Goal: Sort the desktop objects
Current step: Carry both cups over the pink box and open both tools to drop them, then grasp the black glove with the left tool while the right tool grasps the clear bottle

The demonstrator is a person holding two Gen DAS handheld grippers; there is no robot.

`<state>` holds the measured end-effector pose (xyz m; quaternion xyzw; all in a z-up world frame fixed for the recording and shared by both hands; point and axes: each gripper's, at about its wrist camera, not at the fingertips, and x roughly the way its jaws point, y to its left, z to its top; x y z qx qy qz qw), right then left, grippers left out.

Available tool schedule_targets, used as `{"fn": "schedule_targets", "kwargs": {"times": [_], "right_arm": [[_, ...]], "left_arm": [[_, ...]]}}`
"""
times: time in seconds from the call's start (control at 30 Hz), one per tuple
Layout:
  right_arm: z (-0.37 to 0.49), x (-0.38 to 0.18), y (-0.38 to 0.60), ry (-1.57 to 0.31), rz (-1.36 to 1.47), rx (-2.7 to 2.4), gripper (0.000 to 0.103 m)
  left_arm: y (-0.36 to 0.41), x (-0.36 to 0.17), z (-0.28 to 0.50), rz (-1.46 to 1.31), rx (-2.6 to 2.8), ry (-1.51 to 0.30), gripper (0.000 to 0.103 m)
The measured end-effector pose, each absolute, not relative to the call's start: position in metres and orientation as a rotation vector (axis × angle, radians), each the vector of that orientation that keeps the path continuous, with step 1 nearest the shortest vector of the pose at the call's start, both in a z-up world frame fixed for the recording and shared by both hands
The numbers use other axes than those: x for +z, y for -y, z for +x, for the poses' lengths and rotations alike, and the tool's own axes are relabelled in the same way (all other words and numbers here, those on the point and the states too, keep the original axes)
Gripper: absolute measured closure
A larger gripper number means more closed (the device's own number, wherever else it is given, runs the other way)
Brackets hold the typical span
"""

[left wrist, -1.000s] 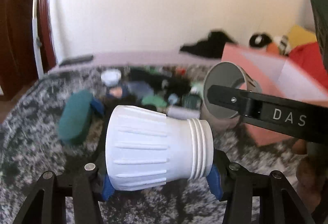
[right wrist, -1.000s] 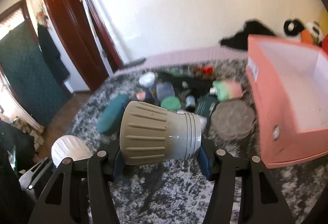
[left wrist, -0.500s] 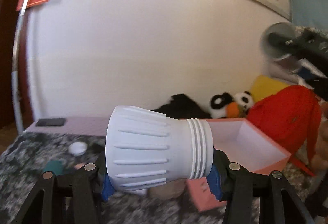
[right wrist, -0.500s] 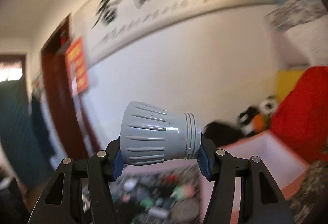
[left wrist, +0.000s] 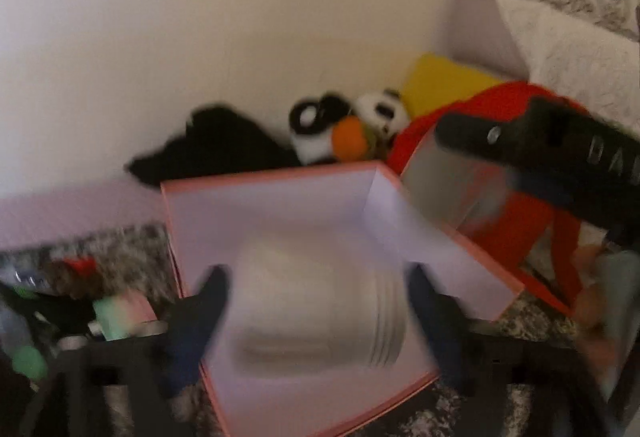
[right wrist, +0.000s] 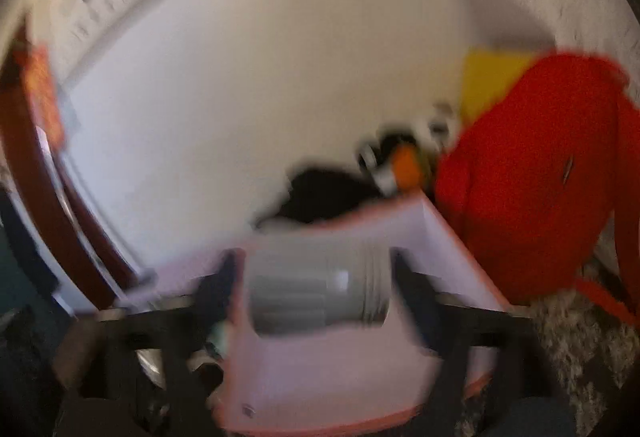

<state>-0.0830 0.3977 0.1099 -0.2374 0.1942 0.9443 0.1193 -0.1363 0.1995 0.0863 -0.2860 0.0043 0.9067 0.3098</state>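
Two light, stiff plastic pieces: my left tool (left wrist: 316,311) pinches the white cap (left wrist: 316,305), my right tool (right wrist: 314,291) the grey cap (right wrist: 316,285), each gripped end-to-end above the pink box (left wrist: 472,257).

One open pink cardboard box (left wrist: 280,205). Two ribbed plastic cups: one white (left wrist: 316,305), one grey (right wrist: 316,289). One red cloth bag (right wrist: 532,177). One yellow cushion (left wrist: 444,85).
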Motion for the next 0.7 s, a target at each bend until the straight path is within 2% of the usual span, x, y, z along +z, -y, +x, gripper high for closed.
{"fn": "schedule_targets", "kwargs": {"times": [0.17,0.33,0.57,0.7], "right_arm": [[-0.087,0.106,-0.404,-0.630,-0.692,2.764,0.002],[-0.080,0.127,-0.373,-0.566,-0.626,2.847,0.000],[-0.104,0.129,-0.260,-0.453,-0.762,3.090,0.000],[-0.131,0.089,-0.188,-0.556,-1.033,3.246,0.001]], "left_arm": [[-0.170,0.092,-0.132,-0.727,2.469,0.046,0.005],[-0.099,0.090,-0.113,-0.723,2.617,0.067,0.001],[0.018,0.023,-0.102,-0.964,2.822,0.005,0.001],[0.057,-0.014,-0.109,-1.102,2.821,0.025,0.001]]}}
